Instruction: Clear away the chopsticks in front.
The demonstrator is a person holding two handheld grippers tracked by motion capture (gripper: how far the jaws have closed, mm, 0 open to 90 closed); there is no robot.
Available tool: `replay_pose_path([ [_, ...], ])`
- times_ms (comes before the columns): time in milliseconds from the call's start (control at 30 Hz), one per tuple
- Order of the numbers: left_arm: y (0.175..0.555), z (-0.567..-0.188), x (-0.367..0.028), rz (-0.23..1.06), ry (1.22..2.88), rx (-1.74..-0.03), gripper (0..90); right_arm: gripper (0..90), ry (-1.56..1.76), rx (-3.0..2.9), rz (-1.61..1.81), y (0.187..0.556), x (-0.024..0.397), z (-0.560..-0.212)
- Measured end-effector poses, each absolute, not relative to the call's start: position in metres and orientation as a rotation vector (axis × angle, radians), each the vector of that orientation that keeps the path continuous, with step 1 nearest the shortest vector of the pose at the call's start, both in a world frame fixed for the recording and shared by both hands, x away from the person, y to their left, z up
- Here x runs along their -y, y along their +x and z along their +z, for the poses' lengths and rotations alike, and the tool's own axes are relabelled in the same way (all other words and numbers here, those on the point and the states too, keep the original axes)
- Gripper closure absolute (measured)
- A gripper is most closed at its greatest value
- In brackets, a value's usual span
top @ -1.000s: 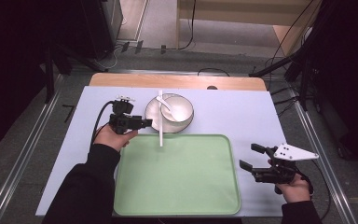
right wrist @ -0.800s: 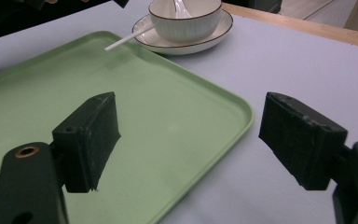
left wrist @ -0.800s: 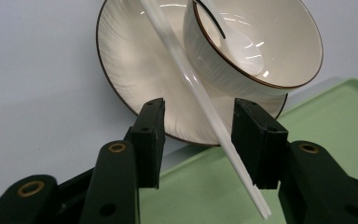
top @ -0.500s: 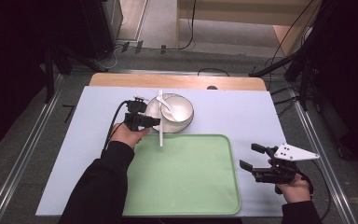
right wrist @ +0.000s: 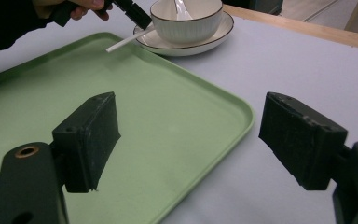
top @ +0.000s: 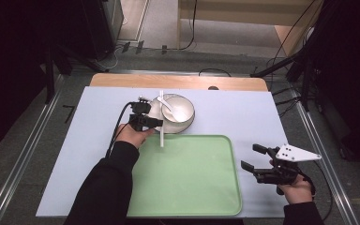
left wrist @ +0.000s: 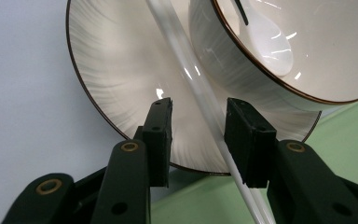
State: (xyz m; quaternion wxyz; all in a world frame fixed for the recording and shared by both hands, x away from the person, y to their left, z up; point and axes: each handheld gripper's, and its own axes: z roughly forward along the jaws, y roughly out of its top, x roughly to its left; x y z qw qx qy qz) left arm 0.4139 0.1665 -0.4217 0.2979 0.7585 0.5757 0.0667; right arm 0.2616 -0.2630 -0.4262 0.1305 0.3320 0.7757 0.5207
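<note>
Left tool [left wrist: 198, 135] sits at the near-left edge of the white ribbed saucer with dark rim [left wrist: 116, 70], jaws straddling the long white plastic stick [left wrist: 191, 79]. Jaws have just been closing; the stick is between them. The pad on the right of the left gripper view touches or nearly touches the stick, the other pad is off it with a clear gap, so no clamp yet.

The stick lies across the saucer's left side, just beside the white ceramic bowl with dark rim [left wrist: 261, 70] that stands on the saucer. In the high view the stick [top: 161, 117] runs from the saucer's far edge toward the person, its near end over the far-left edge of the light green plastic tray [top: 192, 187]. A white ceramic spoon [left wrist: 265, 37] rests inside the bowl.

In the high view the left tool [top: 147, 123] is just left of the saucer [top: 155, 108], and the bowl [top: 180, 112] is just beyond the tray's far edge. The tray lies on the pale blue worktop [top: 243, 112].

Right tool [right wrist: 189, 140] is held well apart from the saucer, at the tray's right edge near the front corner; in the high view it [top: 251, 164] hovers over the worktop just right of the tray. Jaws wide apart, nothing between them. From the right gripper view the tray [right wrist: 177, 107] stretches ahead, the saucer and bowl [right wrist: 186, 18] at the far end.
</note>
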Motion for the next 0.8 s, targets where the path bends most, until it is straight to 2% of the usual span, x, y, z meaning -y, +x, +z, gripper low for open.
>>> replay_pose_path([
  [367,0.425,-0.433,-0.171,0.128,1.966,-1.625,72.1,20.4,0.961,-2.256,1.511,0.262,0.263,-0.426],
  [800,0.431,-0.44,-0.171,0.136,1.895,-1.707,84.6,20.4,0.961,-2.255,1.513,0.262,0.263,-0.426],
])
